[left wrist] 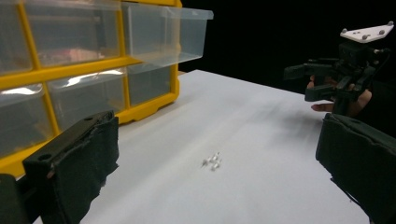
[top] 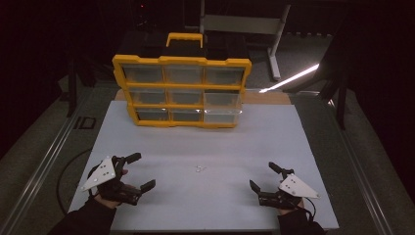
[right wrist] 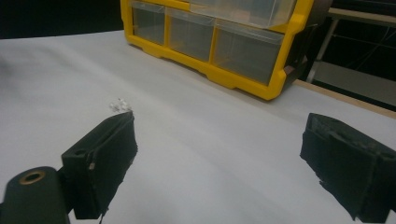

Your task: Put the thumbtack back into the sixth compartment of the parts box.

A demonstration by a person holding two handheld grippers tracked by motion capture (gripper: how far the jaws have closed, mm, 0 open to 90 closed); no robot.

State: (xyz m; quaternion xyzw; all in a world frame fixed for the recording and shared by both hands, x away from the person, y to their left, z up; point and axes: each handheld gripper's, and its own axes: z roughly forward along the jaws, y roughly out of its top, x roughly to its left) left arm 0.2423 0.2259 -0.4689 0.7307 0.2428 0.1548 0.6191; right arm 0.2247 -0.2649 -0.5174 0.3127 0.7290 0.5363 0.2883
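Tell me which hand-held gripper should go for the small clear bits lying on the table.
Probably the left hand-held gripper: its open jaws sit somewhat nearer the small clear bits than the right hand-held gripper, also open. It's a modest edge.

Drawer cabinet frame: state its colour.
Yellow; the drawer cabinet frame shows best in the high view.

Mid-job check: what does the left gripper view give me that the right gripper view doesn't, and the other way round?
Left gripper view alone: the right tool, open, held in a hand above the table's far side, its white plate on top. Right gripper view alone: the wooden table edge beyond the white surface and a grey frame behind the organiser. Both share: the yellow drawer organiser with one clear drawer pulled out, the small cluster of clear pieces lying loose on the white table, and each view's own black jaws standing apart.
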